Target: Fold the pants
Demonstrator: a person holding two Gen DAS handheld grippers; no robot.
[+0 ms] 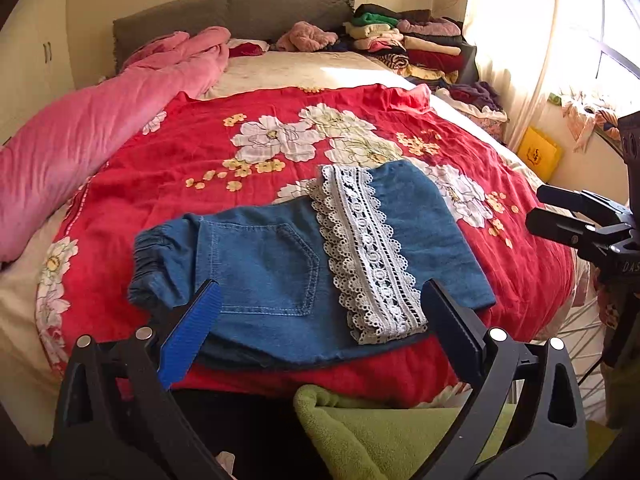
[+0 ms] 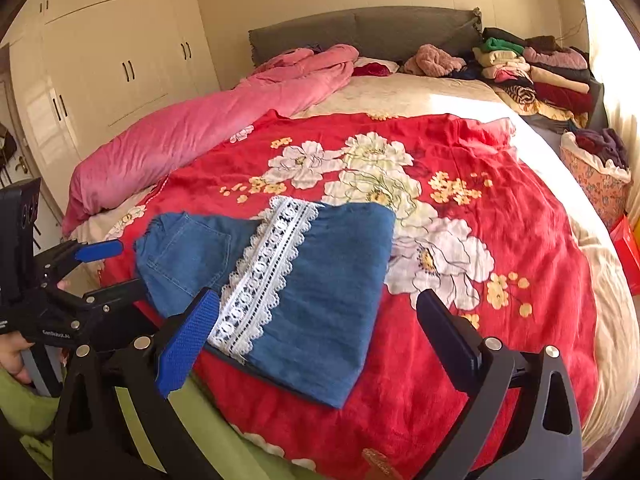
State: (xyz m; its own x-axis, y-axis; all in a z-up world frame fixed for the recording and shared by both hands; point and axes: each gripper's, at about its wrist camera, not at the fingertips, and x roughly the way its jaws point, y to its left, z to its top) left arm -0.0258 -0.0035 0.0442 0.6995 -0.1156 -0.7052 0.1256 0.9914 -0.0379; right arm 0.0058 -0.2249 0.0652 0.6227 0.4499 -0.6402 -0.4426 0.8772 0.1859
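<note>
Blue denim pants with a white lace band lie folded flat on the red floral bedspread. The elastic waistband is at the left, the back pocket faces up. My left gripper is open and empty, held just above the pants' near edge. My right gripper is open and empty over the pants' near right part, with the lace by its left finger. The right gripper also shows at the right edge of the left wrist view, and the left gripper at the left edge of the right wrist view.
A pink duvet lies rolled along the bed's left side. Stacks of folded clothes sit at the headboard's right. A green towel lies at the bed's near edge. A wardrobe stands at the left, a floral basket at the right.
</note>
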